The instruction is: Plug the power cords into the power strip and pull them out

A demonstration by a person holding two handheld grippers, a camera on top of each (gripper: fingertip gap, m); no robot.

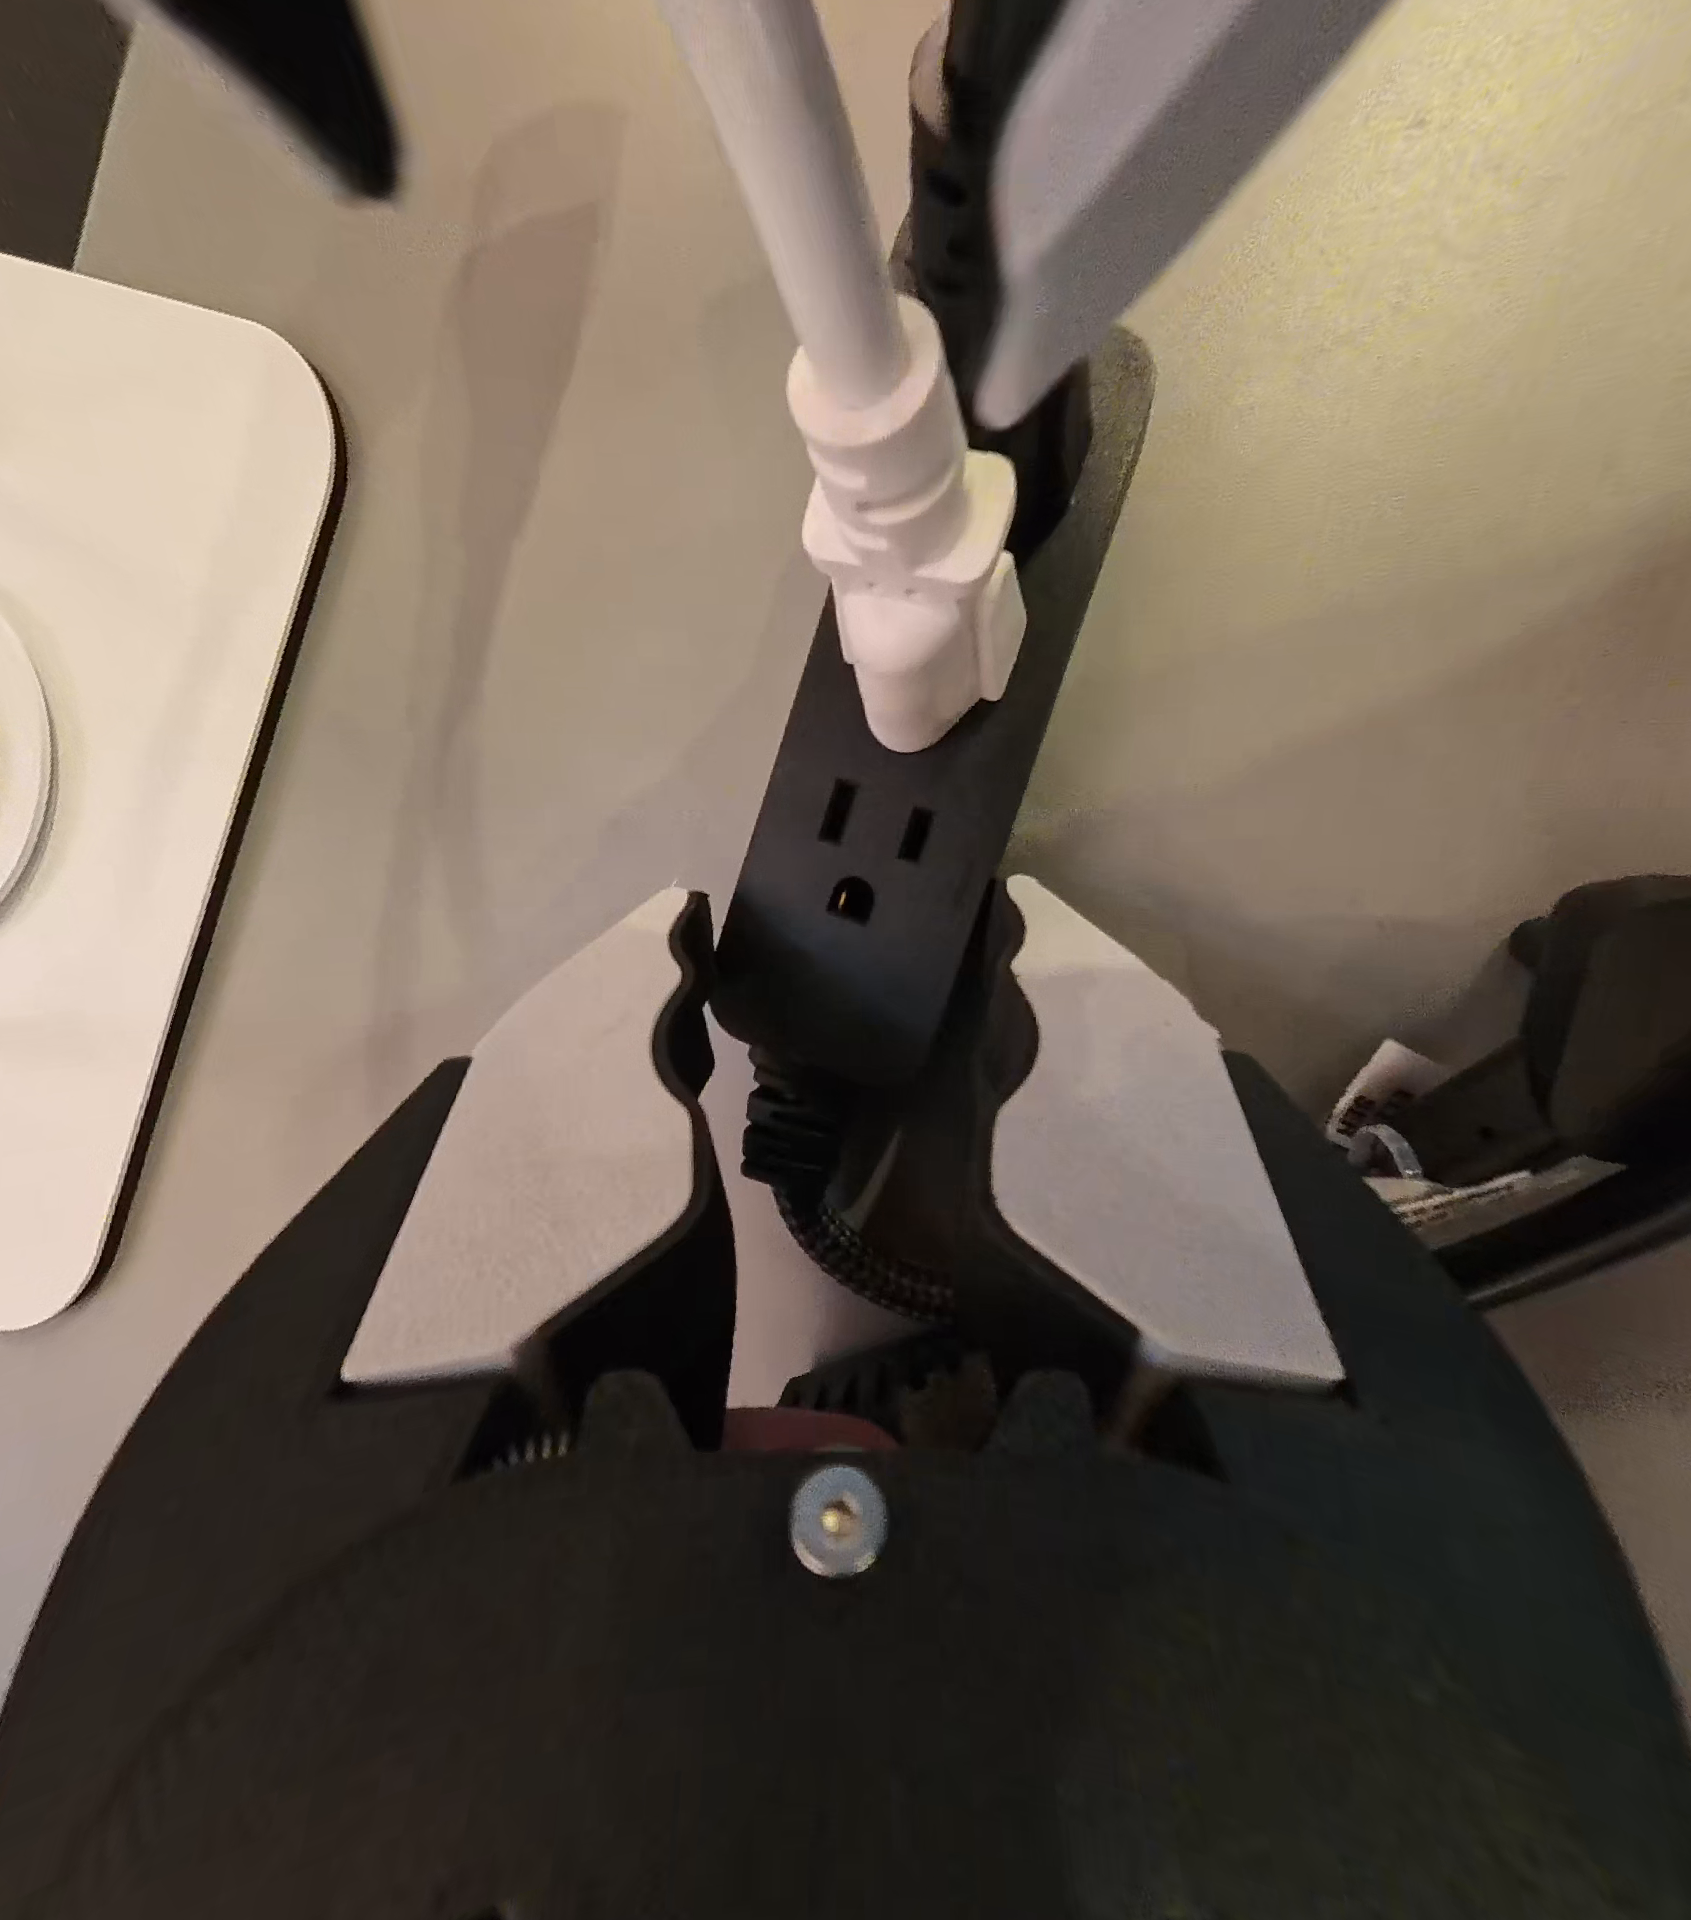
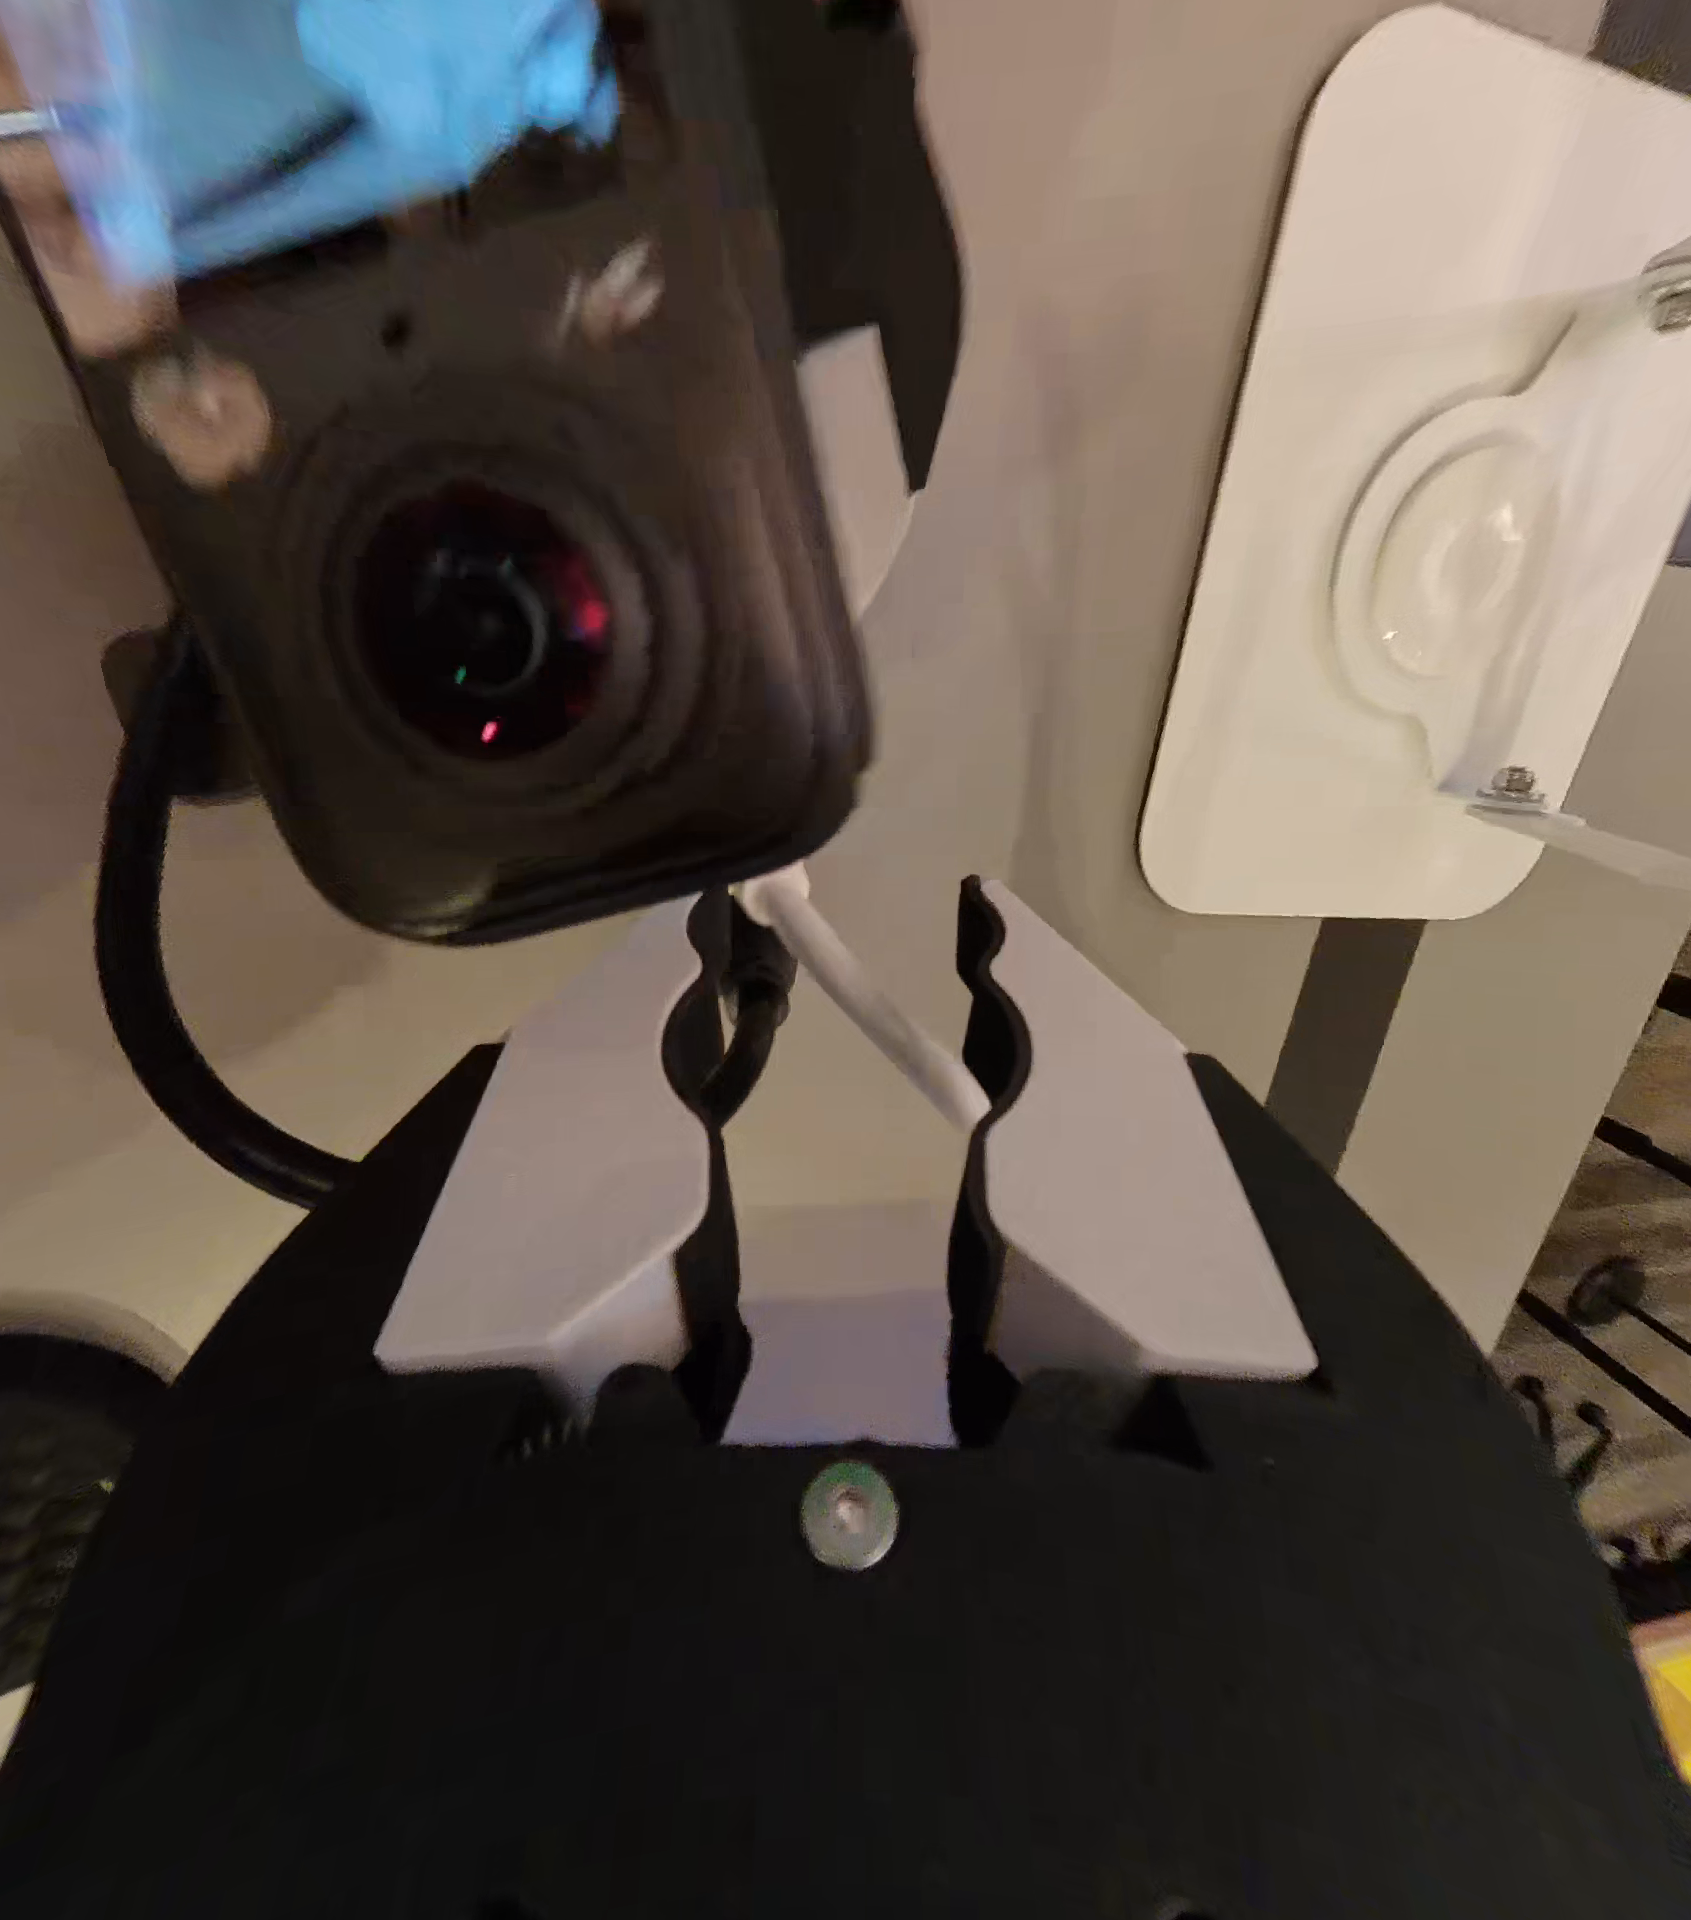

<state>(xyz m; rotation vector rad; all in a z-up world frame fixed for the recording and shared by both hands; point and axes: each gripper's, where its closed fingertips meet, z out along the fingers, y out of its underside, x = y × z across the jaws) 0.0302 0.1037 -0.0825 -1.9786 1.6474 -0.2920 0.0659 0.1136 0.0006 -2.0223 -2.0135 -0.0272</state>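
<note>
Taking the power strip as landmark: to its left, a white plate with a clear dome lies flat on the pale table, well apart. The left gripper is clamped on the strip's near end, beside its braided cable, probably to steady it while plugs go in or come out. The strip is black and narrow, tilted slightly; its nearest socket is empty, and beyond that a white plug sits seated, its white cord rising away. To the strip's right lies a black plug with tags, loose on the table. The right gripper has its jaws parted, empty, with a black cord and the white cord between its fingers, seemingly lining up a grasp.
</note>
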